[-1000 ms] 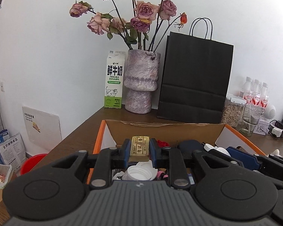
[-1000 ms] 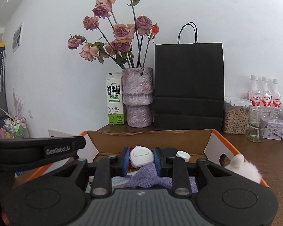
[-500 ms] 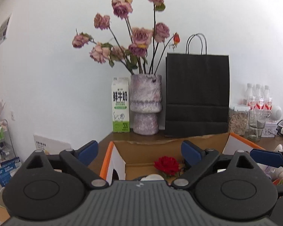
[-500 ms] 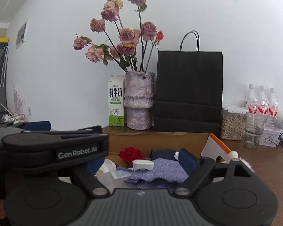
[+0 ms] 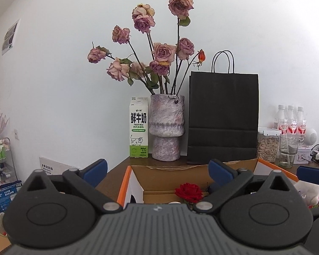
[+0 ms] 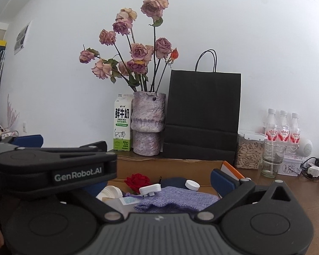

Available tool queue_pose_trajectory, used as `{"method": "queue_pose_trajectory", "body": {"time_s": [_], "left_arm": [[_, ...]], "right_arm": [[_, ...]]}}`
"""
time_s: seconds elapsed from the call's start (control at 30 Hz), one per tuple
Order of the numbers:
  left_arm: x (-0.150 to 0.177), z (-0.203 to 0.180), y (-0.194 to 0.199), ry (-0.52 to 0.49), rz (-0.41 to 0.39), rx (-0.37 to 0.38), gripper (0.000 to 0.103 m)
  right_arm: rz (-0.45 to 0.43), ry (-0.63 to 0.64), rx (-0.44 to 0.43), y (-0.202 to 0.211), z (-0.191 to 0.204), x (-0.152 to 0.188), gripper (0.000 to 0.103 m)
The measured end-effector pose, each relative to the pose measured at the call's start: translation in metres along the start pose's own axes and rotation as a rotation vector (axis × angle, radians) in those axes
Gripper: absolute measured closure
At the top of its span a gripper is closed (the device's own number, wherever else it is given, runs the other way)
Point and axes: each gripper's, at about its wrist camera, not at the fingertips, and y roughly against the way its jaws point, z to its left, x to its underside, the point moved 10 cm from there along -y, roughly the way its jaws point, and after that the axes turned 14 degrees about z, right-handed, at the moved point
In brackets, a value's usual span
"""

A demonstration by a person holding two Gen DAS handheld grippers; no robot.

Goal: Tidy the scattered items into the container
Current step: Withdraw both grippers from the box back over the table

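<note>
Both sets of tongs have just sprung wide and carry nothing: left tongs, right tongs, jaws spread over the cardboard box just ahead and below. Inside lie a red rose, a white plug and a purple knit cloth. Best next, I'd say: draw back level, clear of the rim, snagging no cloth. Beyond, the milk carton reads "FRESH MILK"; the left tool's arm reads "GenRobot.AI".
</note>
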Motion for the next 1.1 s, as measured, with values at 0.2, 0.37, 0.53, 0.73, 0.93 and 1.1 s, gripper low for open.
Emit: {"method": "queue_pose_trajectory", "body": {"time_s": [0.2, 0.37, 0.53, 0.73, 0.93, 1.1], "left_arm": [[0.001, 0.006, 0.002, 0.032, -0.006, 0.020, 0.000], [0.006, 0.017, 0.005, 0.049, -0.005, 0.007, 0.000], [0.018, 0.027, 0.002, 0.050, 0.043, -0.005, 0.000], [0.030, 0.039, 0.015, 0.041, 0.050, -0.030, 0.000], [0.048, 0.050, 0.028, 0.031, 0.084, -0.041, 0.000], [0.061, 0.065, 0.033, 0.072, 0.135, -0.039, 0.000]], "right_arm": [[-0.001, -0.005, 0.003, 0.005, 0.000, 0.001, 0.000], [0.004, 0.009, 0.008, 0.010, 0.003, 0.004, 0.000], [0.018, 0.040, 0.000, 0.014, 0.008, 0.014, 0.000], [0.007, 0.058, -0.002, 0.024, 0.011, 0.023, 0.000], [0.016, 0.095, -0.002, 0.033, 0.018, 0.037, 0.000], [0.042, 0.102, -0.016, 0.039, 0.020, 0.048, 0.000]]}}
